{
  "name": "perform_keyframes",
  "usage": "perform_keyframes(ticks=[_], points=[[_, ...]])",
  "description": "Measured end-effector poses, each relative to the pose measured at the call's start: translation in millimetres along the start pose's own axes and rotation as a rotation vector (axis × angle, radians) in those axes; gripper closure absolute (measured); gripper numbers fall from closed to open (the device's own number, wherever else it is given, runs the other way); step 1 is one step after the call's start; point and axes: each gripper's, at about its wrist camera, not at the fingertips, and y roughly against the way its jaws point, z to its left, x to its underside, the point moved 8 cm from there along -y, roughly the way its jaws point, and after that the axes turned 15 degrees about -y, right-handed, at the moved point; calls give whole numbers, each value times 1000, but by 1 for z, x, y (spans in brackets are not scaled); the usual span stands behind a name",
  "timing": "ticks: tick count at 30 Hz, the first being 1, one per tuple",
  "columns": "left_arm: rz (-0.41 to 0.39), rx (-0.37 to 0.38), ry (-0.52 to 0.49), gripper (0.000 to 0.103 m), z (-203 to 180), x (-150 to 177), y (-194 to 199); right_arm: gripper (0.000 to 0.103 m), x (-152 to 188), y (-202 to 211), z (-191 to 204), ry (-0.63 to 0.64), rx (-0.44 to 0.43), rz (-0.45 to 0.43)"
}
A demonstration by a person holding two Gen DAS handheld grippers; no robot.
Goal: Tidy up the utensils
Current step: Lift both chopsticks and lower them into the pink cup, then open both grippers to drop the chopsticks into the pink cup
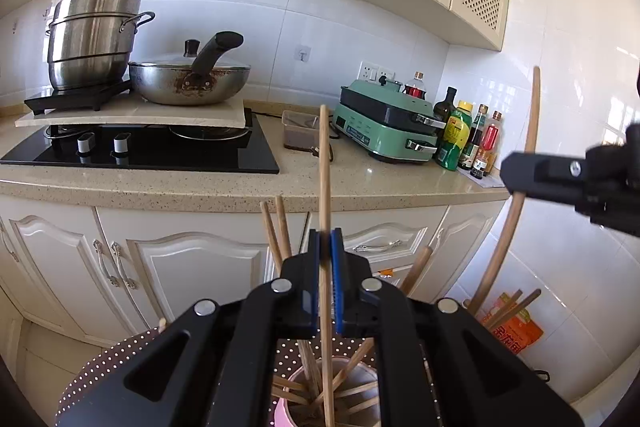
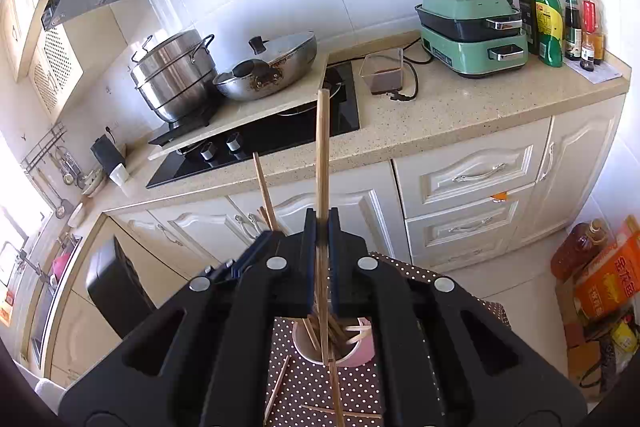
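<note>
My left gripper (image 1: 326, 241) is shut on a wooden chopstick (image 1: 324, 163) that stands nearly upright, its lower end down in a pink cup (image 1: 362, 373) holding several more chopsticks. To the right, my right gripper (image 1: 516, 183) is shut on a second chopstick (image 1: 532, 115) that leans outward. In the right wrist view, the right gripper (image 2: 322, 225) clamps its chopstick (image 2: 322, 147) above the cup (image 2: 364, 351), and the left gripper (image 2: 268, 239) sits just to the left. Two loose chopsticks (image 2: 280, 383) lie on the brown polka-dot cloth (image 2: 312, 387).
Behind runs a speckled counter (image 1: 360, 183) with a black hob (image 1: 160, 155), a wok (image 1: 188, 83), a steel steamer pot (image 1: 92, 39), a green electric cooker (image 1: 384, 127) and several bottles (image 1: 456, 135). Cream cabinets (image 1: 180, 267) stand below. Orange bags (image 2: 604, 291) sit on the floor at the right.
</note>
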Motion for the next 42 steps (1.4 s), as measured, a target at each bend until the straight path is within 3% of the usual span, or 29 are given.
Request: perform_keyframes(ticks=[7, 17, 20, 37, 39, 41, 42], points=[[49, 21, 18, 97, 0, 22, 2, 97, -4, -2, -1, 1, 2, -14], [104, 54, 36, 96, 3, 33, 8, 97, 17, -19, -2, 80, 61, 17], [109, 62, 39, 83, 5, 31, 11, 97, 26, -25, -2, 94, 78, 37], [99, 90, 41, 71, 6, 17, 45, 95, 54, -26, -7, 53, 145, 101], [100, 92, 42, 67, 7, 16, 51, 92, 56, -24, -6, 45, 159, 104], [102, 91, 45, 64, 9, 16, 57, 74, 58, -20, -5, 40, 164, 101], [103, 90, 46, 63, 11, 16, 61, 59, 58, -15, -3, 38, 166, 85]])
